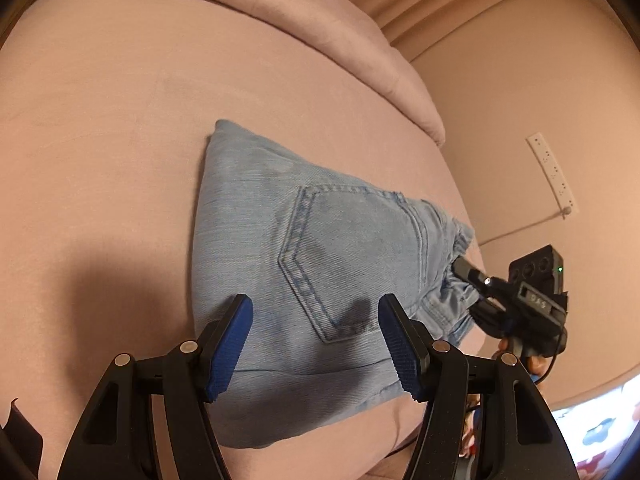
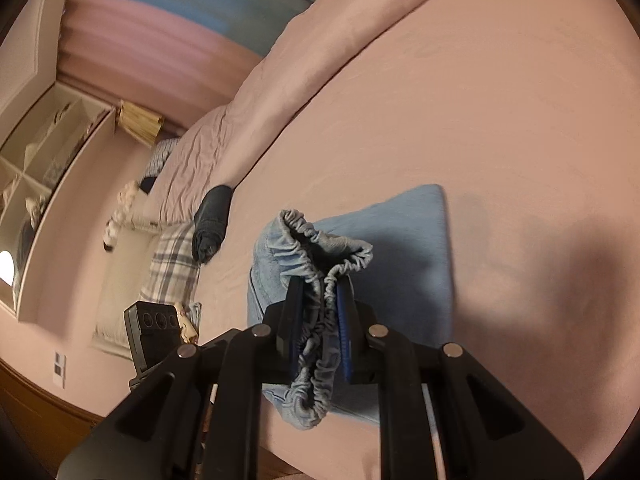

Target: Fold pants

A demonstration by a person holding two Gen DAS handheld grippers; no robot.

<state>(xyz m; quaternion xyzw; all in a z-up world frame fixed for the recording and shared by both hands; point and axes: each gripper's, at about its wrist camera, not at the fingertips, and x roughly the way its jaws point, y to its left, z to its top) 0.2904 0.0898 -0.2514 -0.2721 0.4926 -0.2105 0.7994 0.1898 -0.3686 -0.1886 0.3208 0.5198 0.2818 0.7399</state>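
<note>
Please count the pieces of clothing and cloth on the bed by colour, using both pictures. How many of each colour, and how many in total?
Light blue: 1, the jeans, waistband clamped in the right tool.
Dark: 1, the rolled garment.
Plaid: 1, the checked cloth.
Total: 3

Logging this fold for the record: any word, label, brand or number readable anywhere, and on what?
Black right gripper, small display on its body: pale characters, too blurred to read.
Folded light blue denim pants: no label or brand showing.
White wall power strip: no readable marking.
</note>
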